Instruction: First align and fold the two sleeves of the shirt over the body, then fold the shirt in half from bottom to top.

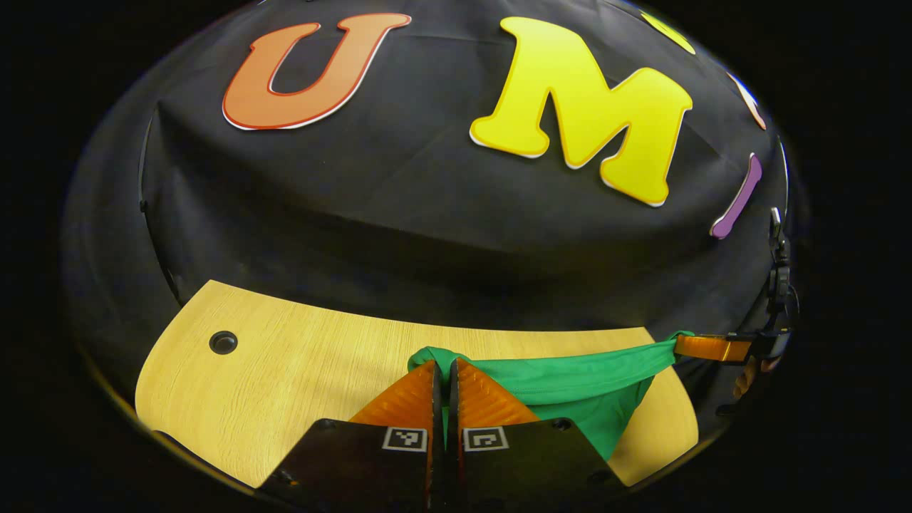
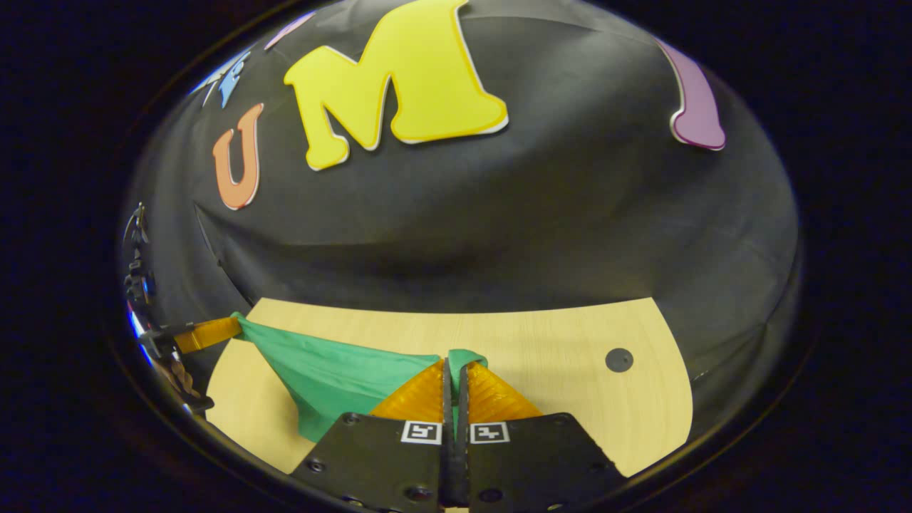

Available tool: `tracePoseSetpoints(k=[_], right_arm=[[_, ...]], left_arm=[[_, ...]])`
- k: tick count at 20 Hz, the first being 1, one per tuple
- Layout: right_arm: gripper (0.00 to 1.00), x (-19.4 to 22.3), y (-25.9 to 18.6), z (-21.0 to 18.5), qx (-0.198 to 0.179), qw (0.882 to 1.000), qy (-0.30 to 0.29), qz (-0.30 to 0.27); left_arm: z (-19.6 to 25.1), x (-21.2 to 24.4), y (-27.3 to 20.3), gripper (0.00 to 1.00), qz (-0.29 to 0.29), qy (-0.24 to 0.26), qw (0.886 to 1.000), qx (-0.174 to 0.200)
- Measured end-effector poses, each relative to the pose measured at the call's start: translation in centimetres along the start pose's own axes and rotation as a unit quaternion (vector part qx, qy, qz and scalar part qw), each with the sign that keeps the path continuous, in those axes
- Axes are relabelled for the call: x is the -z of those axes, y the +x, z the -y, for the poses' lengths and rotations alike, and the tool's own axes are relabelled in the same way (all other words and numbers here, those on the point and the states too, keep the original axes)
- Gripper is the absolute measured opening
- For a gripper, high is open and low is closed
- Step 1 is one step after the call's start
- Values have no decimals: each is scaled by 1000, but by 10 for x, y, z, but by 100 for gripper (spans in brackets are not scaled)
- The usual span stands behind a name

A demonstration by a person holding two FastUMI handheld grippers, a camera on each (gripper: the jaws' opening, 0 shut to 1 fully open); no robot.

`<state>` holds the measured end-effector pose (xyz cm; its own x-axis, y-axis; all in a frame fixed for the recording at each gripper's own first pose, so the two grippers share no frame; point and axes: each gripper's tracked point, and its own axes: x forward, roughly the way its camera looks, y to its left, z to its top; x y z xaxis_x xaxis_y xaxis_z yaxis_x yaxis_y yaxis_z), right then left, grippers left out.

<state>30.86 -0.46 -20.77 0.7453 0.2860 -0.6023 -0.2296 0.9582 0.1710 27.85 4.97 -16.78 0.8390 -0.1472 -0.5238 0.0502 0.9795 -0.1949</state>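
In the left gripper view, the left gripper (image 1: 445, 370) has its two ridged, wedge-shaped fingers closed to a narrow slit, with a bunched fold of the green shirt (image 1: 570, 381) pinched between the tips. From there the smooth, slightly glossy fabric runs to the right as a taut band, sagging in a soft pouch below, and ends at the right gripper (image 1: 684, 345), whose fingers clamp the far end of the cloth near the edge of the picture. The hand behind that gripper is squeezed into the rim and hard to make out. Beneath the shirt lies a light wood-grain table (image 1: 299, 356) with a rounded corner and a small dark round cable hole (image 1: 223, 343) at its left — the lower part of the garment is hidden behind the gripper's own body.

In the right gripper view, the right gripper (image 2: 454, 370) is likewise closed down tight, a small tuft of green cloth standing up between its fingertips. The shirt (image 2: 335, 377) stretches away to the left, hanging in a triangular drape above the tabletop (image 2: 556, 349), to the left gripper (image 2: 231, 326) at the far edge, which grips the other end. The hand holding it is blurred and distorted. A dark round grommet (image 2: 619, 360) sits in the table to the right.
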Motion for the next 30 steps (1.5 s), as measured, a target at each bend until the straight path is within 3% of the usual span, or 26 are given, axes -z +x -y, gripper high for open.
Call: tracePoseSetpoints(k=[14, 15, 16, 19, 20, 24, 25, 30], right_arm=[[3, 35, 67, 13, 30, 999, -28, -24], [8, 39, 71, 16, 37, 998, -35, -28], [31, 39, 67, 23, 52, 998, -36, -19], [98, 34, 52, 27, 67, 998, -16, 9], [93, 34, 47, 30, 73, 997, -13, 17], [99, 23, 12, 26, 77, 996, -12, 53], [97, 18, 0, 24, 77, 995, -15, 65], [93, 10, -95, -6, 64, 990, -22, 124]], left_arm=[[-9, 43, 61, 12, -36, 12, 998, -45], [-11, 45, 63, 19, -42, 20, 998, -49], [-10, 48, 60, 24, -46, 22, 997, -51], [-13, 46, 50, 100, -34, 25, 997, -66], [-12, 43, 44, 100, -26, 28, 997, -69], [-4, 23, 7, 100, 4, 25, 996, -81], [-3, 20, -7, 100, 11, 23, 996, -84], [24, -9, -97, 100, 66, 44, 993, -82]])
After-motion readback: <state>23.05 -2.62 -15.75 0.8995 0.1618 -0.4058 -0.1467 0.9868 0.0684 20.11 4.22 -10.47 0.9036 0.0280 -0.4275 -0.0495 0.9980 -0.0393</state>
